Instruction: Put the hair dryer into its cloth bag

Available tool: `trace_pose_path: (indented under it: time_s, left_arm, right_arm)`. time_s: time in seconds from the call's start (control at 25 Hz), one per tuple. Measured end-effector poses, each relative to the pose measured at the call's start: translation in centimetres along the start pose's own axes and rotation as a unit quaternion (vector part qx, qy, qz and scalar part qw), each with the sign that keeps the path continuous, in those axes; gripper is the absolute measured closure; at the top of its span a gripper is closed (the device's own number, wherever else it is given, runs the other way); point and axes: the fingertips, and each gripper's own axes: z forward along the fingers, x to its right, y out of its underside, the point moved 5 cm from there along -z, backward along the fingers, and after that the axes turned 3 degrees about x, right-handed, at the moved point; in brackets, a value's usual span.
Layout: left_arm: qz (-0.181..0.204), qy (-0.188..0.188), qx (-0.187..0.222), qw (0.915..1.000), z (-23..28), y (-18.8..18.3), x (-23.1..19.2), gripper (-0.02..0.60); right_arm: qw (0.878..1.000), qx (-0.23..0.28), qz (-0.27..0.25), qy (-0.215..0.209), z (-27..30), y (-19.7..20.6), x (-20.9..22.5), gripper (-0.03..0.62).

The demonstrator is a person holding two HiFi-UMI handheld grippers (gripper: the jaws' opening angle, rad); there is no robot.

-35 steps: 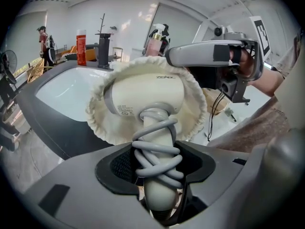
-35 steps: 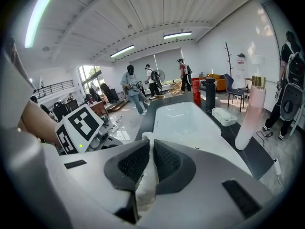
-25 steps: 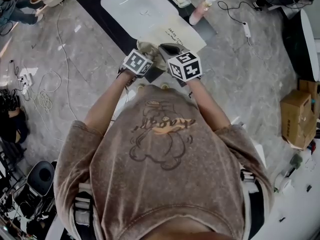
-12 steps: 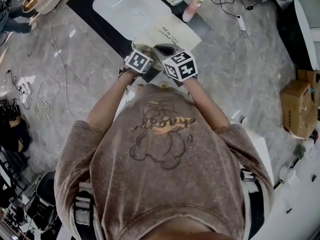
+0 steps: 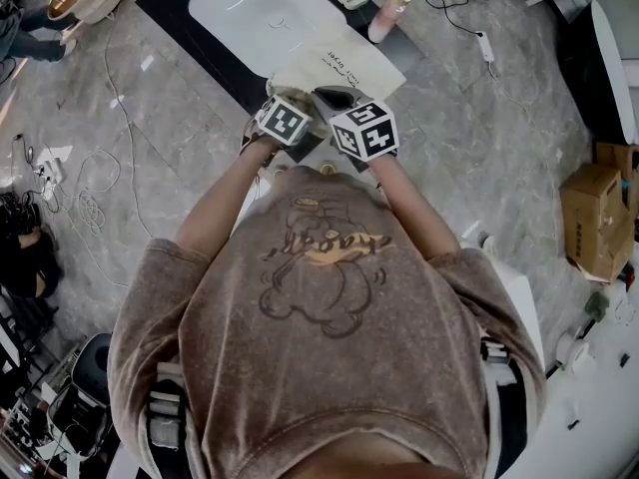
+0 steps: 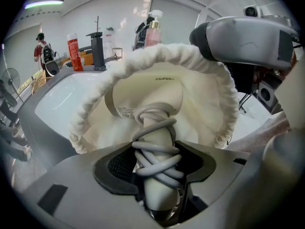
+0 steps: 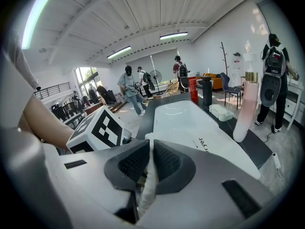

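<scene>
The hair dryer (image 6: 157,92) looks light, rigid and smooth, so our left gripper (image 6: 157,149) clamps its cord-wrapped handle, head inside the limp cloth bag (image 6: 95,113) at the tabletop's (image 5: 200,53) near edge. Our right gripper (image 7: 151,149) pinches the bag's rim; we read "ZERO…" on the dryer, "Hair Dryer" on the bag.
</scene>
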Motion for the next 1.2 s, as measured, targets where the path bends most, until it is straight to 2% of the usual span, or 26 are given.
trace_pose_path:
  time_s: [0.32, 0.48, 0.76, 1.2]
  left_arm:
    - [-0.023, 0.017, 0.054, 0.9981, -1.3, -1.5, 1.1, 0.31]
    - [-0.026, 0.003, 0.063, 0.9977, -2.1, -1.0, 0.6, 0.299]
    - [-0.035, -0.014, 0.109, 0.9934, -4.9, -0.6, 0.8, 0.296]
    - [-0.041, -0.022, 0.118, 0.9919, -7.7, 2.7, 1.6, 0.287]
  right_arm:
    - [1.0, -0.006, -0.001, -0.008, -0.4, 0.4, 0.1, 0.569]
    - [1.0, -0.01, -0.004, -0.016, 0.0, 0.5, 0.2, 0.569]
    - [0.999, -0.015, -0.011, -0.029, 0.2, 0.6, 0.3, 0.569]
    - [0.999, -0.015, -0.016, -0.041, 0.4, 0.6, -0.1, 0.569]
